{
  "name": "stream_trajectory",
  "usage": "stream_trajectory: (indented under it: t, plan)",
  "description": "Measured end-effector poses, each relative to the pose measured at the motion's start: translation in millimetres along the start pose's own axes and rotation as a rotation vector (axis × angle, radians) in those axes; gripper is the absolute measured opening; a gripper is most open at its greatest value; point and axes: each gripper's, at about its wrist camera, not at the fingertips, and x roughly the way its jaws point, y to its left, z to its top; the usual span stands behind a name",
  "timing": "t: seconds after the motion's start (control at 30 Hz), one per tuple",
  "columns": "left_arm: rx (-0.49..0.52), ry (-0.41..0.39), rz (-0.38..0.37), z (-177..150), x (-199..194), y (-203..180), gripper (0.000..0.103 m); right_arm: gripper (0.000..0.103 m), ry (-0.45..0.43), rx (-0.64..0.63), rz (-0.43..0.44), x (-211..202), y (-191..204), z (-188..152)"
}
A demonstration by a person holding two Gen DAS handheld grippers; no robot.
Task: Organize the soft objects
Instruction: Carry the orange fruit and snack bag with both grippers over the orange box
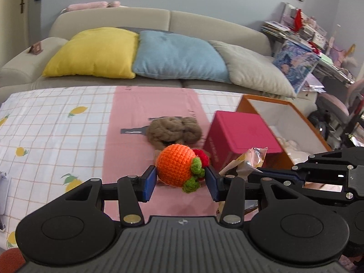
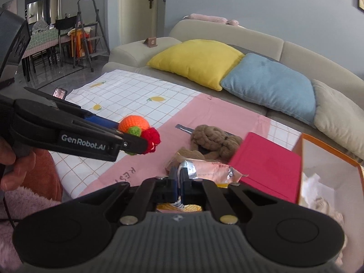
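Right wrist view: right gripper (image 2: 179, 177) pinches a foil snack wrapper (image 2: 204, 170) beside the pink box (image 2: 268, 166); left gripper (image 1: 180, 177) clamps a crocheted orange (image 1: 176, 167) above open cloth (image 1: 56, 125).

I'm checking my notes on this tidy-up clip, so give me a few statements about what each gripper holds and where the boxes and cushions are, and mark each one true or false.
1. The left gripper is closed on the crocheted orange toy. True.
2. The right gripper is open and empty. False: it is shut on a crinkly foil snack packet.
3. The brown yarn bundle lies on the pink part of the cloth. True.
4. The pink box stands on the sofa. False: it sits on the cloth beside the orange box.
5. The blue cushion lies between the yellow cushion and the grey cushion. True.
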Motion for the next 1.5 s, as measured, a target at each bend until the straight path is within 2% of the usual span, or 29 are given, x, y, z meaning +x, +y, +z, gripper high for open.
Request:
stream_trajectory:
  t: [0.23, 0.37, 0.57, 0.77, 0.9, 1.07, 1.27, 1.4, 1.5]
  plan:
    - [0.071, -0.015, -0.08, 19.7, -2.8, -38.0, 0.053, 0.0, -0.078, 0.089, -0.046, -55.6, -35.9, -8.6]
    - [0.139, -0.028, -0.134, 35.4, 3.6, -66.5, 0.053, 0.0, -0.13, 0.096, -0.087, -79.2, -61.0, -5.4]
    - [0.254, -0.043, -0.228, 60.4, 23.1, -116.2, 0.053, 0.0, -0.122, 0.052, -0.183, -88.9, -109.4, -6.7]
    - [0.373, 0.012, -0.277, 80.3, 60.6, -163.4, 0.053, 0.0, -0.025, -0.049, -0.219, -64.9, -167.3, -13.8]
    - [0.45, 0.056, -0.283, 89.8, 92.3, -190.1, 0.053, 0.0, 0.075, -0.128, -0.212, -35.3, -200.1, -19.3]
    - [0.5, 0.139, -0.274, 93.2, 133.7, -210.6, 0.053, 0.0, 0.134, -0.218, -0.228, -0.9, -228.7, -21.6]
    - [0.538, 0.204, -0.24, 94.6, 169.4, -221.4, 0.053, 0.0, 0.142, -0.276, -0.264, 35.1, -253.2, -20.7]
    - [0.533, 0.233, -0.229, 96.5, 182.1, -224.1, 0.053, 0.0, 0.115, -0.346, -0.29, 55.5, -260.6, -22.5]
    - [0.529, 0.251, -0.221, 97.2, 189.4, -224.8, 0.053, 0.0, 0.139, -0.394, -0.313, 73.1, -265.2, -25.2]
